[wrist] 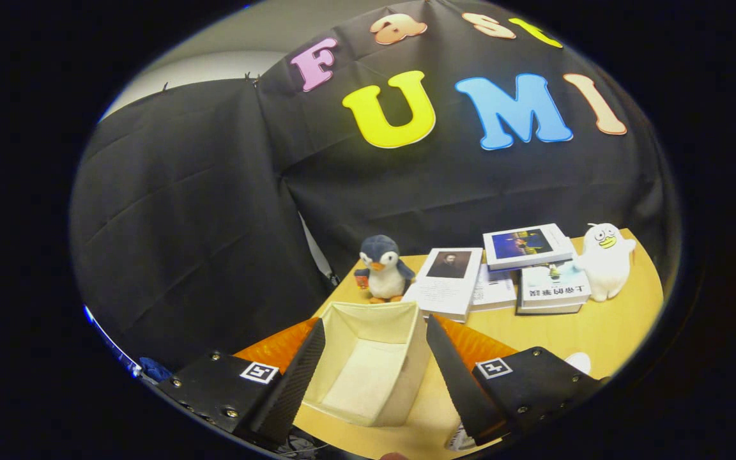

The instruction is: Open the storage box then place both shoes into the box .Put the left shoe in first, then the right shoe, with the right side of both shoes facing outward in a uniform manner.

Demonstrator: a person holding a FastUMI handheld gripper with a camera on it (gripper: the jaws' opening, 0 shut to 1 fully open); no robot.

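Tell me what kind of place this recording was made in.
Probably a staged recording booth, not a lived-in room: black cloth walls in a wooden table bearing an open storage box, books and plush toys. The hand-held gripper hangs open over the box.

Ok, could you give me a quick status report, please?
Gripper open, fingers either side of storage box. Box open, empty. Toy penguin and books beyond it.

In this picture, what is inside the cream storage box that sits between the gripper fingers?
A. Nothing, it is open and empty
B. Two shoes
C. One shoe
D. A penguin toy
A: the storage box is open with a bare floor; the gripper is open, fingers either side of it, and the penguin toy stands beyond it on the table.
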